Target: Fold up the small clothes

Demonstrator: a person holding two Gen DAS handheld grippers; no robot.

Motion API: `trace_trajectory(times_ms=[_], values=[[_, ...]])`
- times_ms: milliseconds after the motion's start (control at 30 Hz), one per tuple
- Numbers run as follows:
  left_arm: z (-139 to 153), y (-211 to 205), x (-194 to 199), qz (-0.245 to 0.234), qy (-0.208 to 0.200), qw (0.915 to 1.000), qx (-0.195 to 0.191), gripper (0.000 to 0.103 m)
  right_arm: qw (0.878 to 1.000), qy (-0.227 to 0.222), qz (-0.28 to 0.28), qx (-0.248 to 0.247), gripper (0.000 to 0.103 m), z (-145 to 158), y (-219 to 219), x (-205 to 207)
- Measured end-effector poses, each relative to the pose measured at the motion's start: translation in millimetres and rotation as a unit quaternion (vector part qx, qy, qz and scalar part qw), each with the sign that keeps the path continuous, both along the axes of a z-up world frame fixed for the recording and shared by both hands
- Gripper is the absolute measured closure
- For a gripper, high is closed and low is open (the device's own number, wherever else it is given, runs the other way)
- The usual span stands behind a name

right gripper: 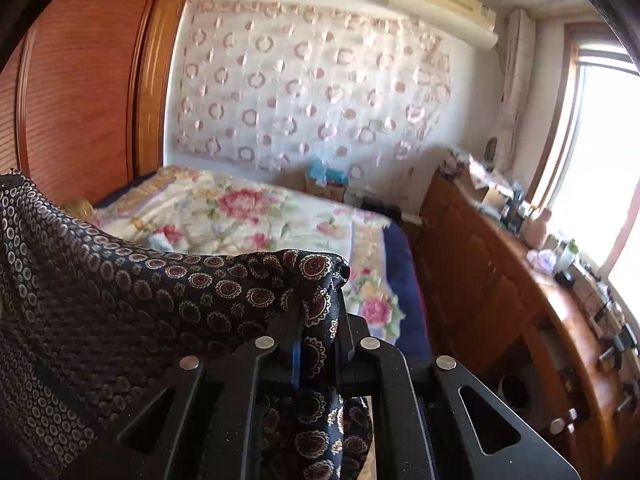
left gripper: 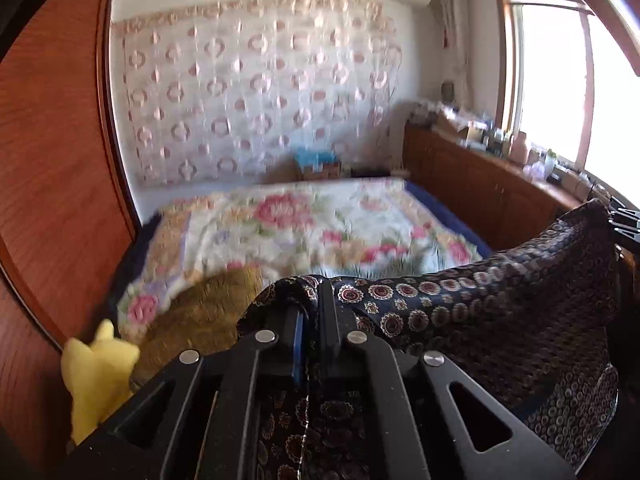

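At far left a wardrobe (left gripper: 52,152) fills the edge of the room, with a yellow toy (left gripper: 98,368) low beside it and a brown cushion (left gripper: 200,312) just right of that. Beyond them lies the bed (left gripper: 304,224) under a floral quilt.

Next comes the left gripper (left gripper: 310,312), clenched on one top corner of the garment (left gripper: 480,312), a dark cloth printed with small medallions. Its top edge runs rightward, sagging slightly, to the right gripper (right gripper: 318,316), which is likewise clamped on the other corner with cloth bunched between its fingers. So the garment hangs in the air between the two, above the near end of the bed. At far right a cabinet (right gripper: 500,264) stands under the window (right gripper: 600,160).

This looks like the spreading stage, before any fold. To do it well, draw the grippers apart until the top edge is taut and level, keep both grips firm, then lower the cloth flat onto the quilt, hem first, so no creases get trapped. The right grip holds a thick wad, which may slip or leave that corner twisted.
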State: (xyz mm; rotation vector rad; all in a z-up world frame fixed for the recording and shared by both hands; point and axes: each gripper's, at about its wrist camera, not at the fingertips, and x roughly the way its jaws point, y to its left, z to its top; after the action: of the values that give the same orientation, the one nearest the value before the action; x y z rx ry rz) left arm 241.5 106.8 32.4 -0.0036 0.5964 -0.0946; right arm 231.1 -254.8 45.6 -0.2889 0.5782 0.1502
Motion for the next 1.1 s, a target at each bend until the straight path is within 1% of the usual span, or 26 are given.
trace_trajectory(times_ms=[33, 67, 133, 167, 200, 233, 300, 367, 433, 467, 533, 700, 833, 900, 1000, 1033, 1100], values=[[-12, 2, 3, -0.008, 0.017, 0.9997, -0.017, 0.09, 1.0, 0.025, -0.002, 0.001, 0.076, -14, 5, 8], [-21, 3, 2, -0.012, 0.028, 0.9992, -0.026, 0.085, 0.999, 0.043, -0.01, 0.002, 0.067, -17, 9, 14], [-28, -2, -4, -0.013, 0.03, 0.9993, -0.02, 0.058, 0.998, 0.057, -0.022, 0.002, 0.06, -31, 15, 15], [-33, -3, -10, -0.019, 0.029, 0.9993, -0.016, 0.056, 0.998, 0.061, -0.025, 0.0, 0.056, -36, 17, 15], [-33, -8, -14, -0.025, 0.033, 0.999, -0.014, 0.049, 0.998, 0.066, -0.025, 0.001, 0.055, -39, 16, 17], [-34, -10, -19, -0.029, 0.038, 0.9988, -0.013, 0.037, 0.997, 0.071, -0.025, 0.005, 0.054, -41, 16, 14], [-33, -14, -31, -0.03, 0.04, 0.9987, -0.013, 0.027, 0.996, 0.079, -0.03, 0.018, 0.054, -44, 13, 6], [-34, -19, -48, -0.035, 0.038, 0.9986, -0.016, 0.027, 0.995, 0.086, -0.031, 0.03, 0.054, -41, 5, 2], [-35, -22, -60, -0.038, 0.038, 0.9985, -0.014, 0.027, 0.994, 0.091, -0.03, 0.046, 0.054, -40, -4, -12], [-39, -26, -69, -0.04, 0.037, 0.9984, -0.016, 0.027, 0.994, 0.093, -0.028, 0.058, 0.054, -33, -14, -22], [-49, -29, -82, -0.045, 0.043, 0.9979, -0.02, 0.027, 0.992, 0.099, -0.026, 0.069, 0.054, -35, -30, -34], [-80, -43, -97, -0.053, 0.069, 0.996, -0.017, 0.027, 0.988, 0.119, -0.029, 0.092, 0.054, -44, -44, -67], [-109, -50, -92, -0.049, 0.102, 0.9935, -0.011, 0.027, 0.984, 0.138, -0.035, 0.111, 0.054, -56, -59, -70], [-119, -51, -88, -0.045, 0.116, 0.9923, -0.005, 0.027, 0.981, 0.152, -0.036, 0.118, 0.054, -60, -63, -68], [-130, -52, -84, -0.044, 0.132, 0.9902, -0.008, 0.027, 0.979, 0.16, -0.044, 0.118, 0.054, -61, -68, -66], [-133, -52, -83, -0.043, 0.137, 0.9896, -0.01, 0.027, 0.978, 0.161, -0.043, 0.125, 0.054, -65, -65, -56], [-137, -53, -82, -0.042, 0.144, 0.9886, -0.01, 0.027, 0.976, 0.163, -0.04, 0.142, 0.054, -64, -66, -51]])
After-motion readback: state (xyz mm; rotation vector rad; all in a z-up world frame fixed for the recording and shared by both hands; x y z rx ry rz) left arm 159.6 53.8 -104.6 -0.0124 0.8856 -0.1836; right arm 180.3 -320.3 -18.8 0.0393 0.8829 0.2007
